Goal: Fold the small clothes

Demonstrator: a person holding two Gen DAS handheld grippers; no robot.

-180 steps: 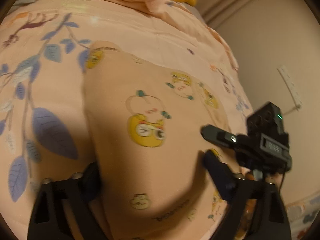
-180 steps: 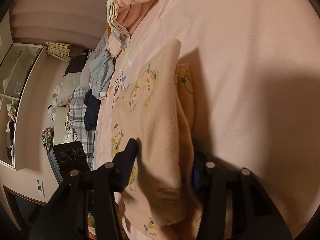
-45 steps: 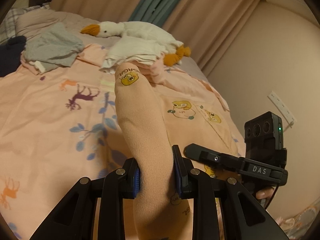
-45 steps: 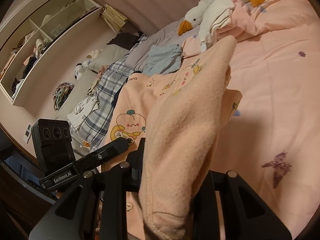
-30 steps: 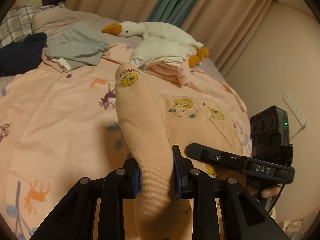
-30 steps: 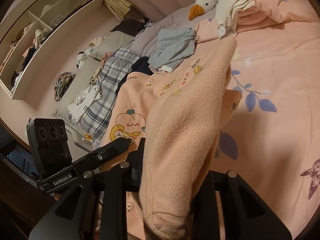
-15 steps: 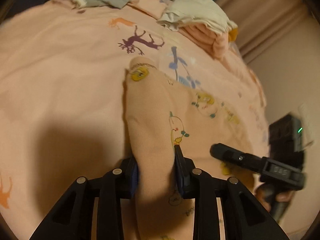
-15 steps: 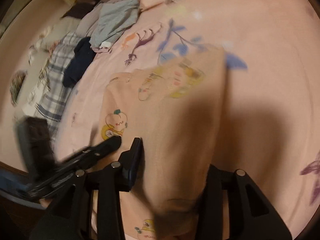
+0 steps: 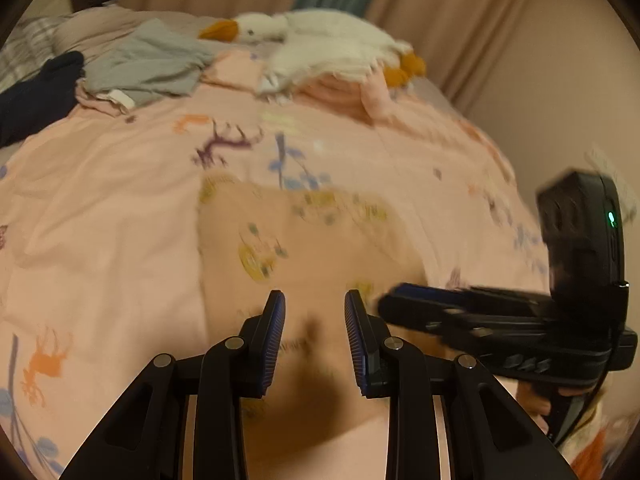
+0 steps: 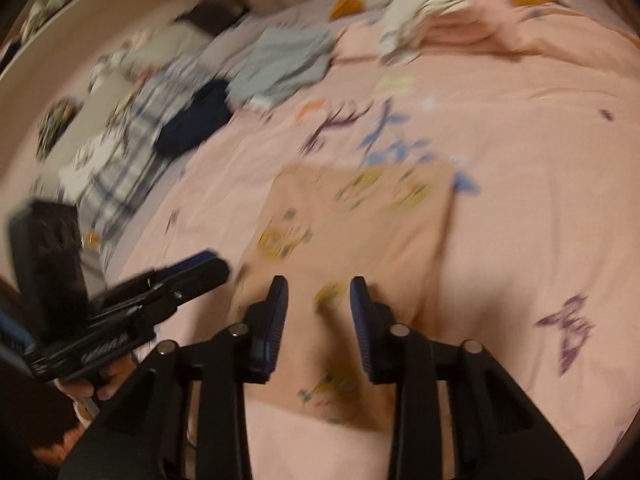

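Note:
A small peach garment (image 9: 320, 252) with cartoon prints lies folded flat on the pink bedspread (image 9: 100, 220); it also shows in the right wrist view (image 10: 360, 224). My left gripper (image 9: 315, 304) is open and empty just above its near edge. My right gripper (image 10: 319, 292) is open and empty over the garment's near part. The right gripper shows at the right in the left wrist view (image 9: 480, 320), and the left gripper shows at the left in the right wrist view (image 10: 132, 300). Both views are motion-blurred.
A white goose plush (image 9: 320, 40) lies on folded pink and white cloth (image 9: 340, 88) at the bed's far end. A grey garment (image 9: 148, 64) and a dark navy one (image 9: 36, 92) lie far left. Plaid bedding (image 10: 124, 136) and shelves stand left.
Both grippers held the garment up, laid it down folded on the bed, then opened and let go. Both have drawn back a little.

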